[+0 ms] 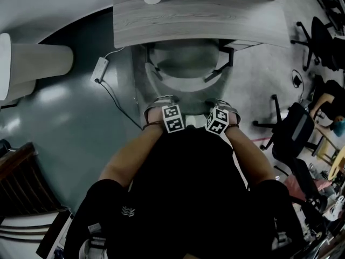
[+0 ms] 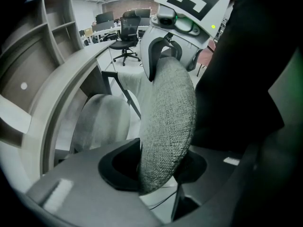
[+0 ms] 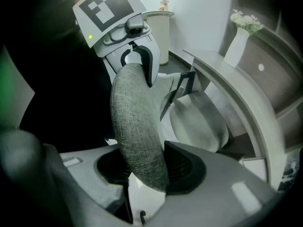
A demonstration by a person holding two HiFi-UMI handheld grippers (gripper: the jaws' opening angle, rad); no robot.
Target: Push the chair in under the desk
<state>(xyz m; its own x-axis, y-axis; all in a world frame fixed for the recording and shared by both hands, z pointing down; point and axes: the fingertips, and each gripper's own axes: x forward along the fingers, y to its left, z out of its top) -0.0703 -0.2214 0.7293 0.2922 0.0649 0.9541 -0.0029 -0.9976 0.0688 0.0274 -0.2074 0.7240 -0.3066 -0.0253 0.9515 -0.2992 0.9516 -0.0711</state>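
Observation:
A grey fabric office chair stands at the curved wooden desk (image 1: pixel 199 20), its seat (image 1: pixel 186 58) partly beneath the desktop. Both grippers grip the top edge of the chair's backrest (image 1: pixel 188 86) side by side. My left gripper (image 1: pixel 160 102) is shut on the backrest's padded rim (image 2: pixel 168 122), with the seat (image 2: pixel 102 119) and desk edge (image 2: pixel 71 79) beyond. My right gripper (image 1: pixel 225 107) is shut on the same rim (image 3: pixel 137 126), a little further right. In each gripper view the other gripper shows on the rim: the right gripper (image 2: pixel 163 60) and the left gripper (image 3: pixel 137 63).
A white vase (image 3: pixel 236 46) stands on the desk. A power strip (image 1: pixel 100 69) with its cable lies on the floor to the left of the chair. A pale round pedestal (image 1: pixel 38 63) stands far left. Black office chairs (image 1: pixel 294 131) stand to the right.

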